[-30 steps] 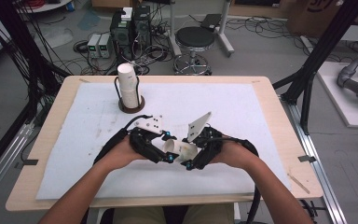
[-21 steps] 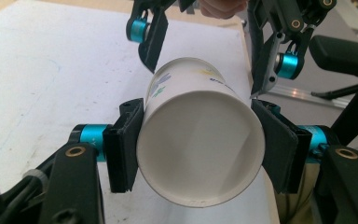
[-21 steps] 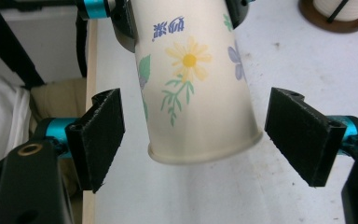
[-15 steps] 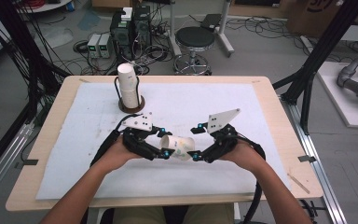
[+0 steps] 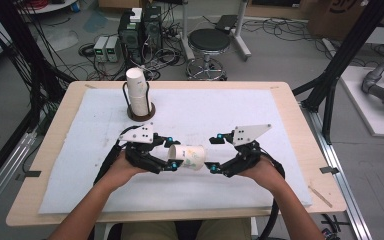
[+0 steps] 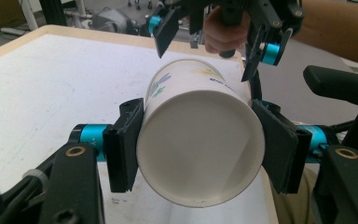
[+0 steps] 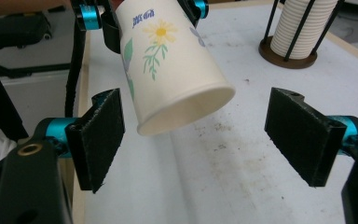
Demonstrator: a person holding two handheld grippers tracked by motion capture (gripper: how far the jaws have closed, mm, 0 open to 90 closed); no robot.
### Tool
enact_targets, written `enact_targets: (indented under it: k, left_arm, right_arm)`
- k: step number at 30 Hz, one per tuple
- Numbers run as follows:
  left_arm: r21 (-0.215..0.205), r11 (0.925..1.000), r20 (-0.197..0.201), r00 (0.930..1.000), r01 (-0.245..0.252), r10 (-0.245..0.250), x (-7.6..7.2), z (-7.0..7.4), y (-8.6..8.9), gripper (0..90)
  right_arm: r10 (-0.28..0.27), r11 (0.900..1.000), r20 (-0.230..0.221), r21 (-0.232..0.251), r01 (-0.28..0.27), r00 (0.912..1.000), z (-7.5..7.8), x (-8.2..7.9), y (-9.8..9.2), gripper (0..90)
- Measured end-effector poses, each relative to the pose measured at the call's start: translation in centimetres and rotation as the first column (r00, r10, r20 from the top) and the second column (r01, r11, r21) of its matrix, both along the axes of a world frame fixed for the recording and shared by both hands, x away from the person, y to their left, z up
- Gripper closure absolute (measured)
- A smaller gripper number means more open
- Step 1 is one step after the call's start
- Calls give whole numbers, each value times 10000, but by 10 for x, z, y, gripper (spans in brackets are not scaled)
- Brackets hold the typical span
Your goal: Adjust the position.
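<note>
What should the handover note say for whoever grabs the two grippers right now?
Left gripper: shut on the paper cup, jaws clamping its sides, cup on its side above the white mat.
Right gripper: open, jaws either side of the cup's base end, not pressing it.
Cup stack: in its holder at the far left of the mat.
Done: one cup is out and held.
Left: probably close the right jaws on it or pass it over, then set it down.

White padded table mat [image 5: 280, 120] bare right and front, tall stack of white paper cups in a black wire holder [image 5: 138, 97] obstructing back left, flower-printed white paper cup [image 5: 187, 157] blocking the centre gap.
</note>
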State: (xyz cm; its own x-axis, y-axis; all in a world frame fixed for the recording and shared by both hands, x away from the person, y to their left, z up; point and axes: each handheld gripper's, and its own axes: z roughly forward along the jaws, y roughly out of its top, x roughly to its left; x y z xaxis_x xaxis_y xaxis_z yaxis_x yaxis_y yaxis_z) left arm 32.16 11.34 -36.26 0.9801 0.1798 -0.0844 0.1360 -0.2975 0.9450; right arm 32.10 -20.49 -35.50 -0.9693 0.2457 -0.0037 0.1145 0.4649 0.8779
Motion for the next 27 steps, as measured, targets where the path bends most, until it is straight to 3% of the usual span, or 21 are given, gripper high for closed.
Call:
enact_targets:
  k: [9,16,27]
  left_arm:
    - [-579,9983,65,10000,75,-71,-3,-3,9,375]
    - [-664,9977,67,9999,154,-150,-4,-4,10,375]
    - [-961,9941,150,9986,511,-499,-8,-2,5,375]
  right_arm:
    - [7,9947,-216,1032,16,9998,-22,-3,-5,202]
    - [126,9922,-429,1241,-71,9990,-32,-4,-3,202]
    - [511,9867,-613,1575,-409,9968,-30,-5,-4,202]
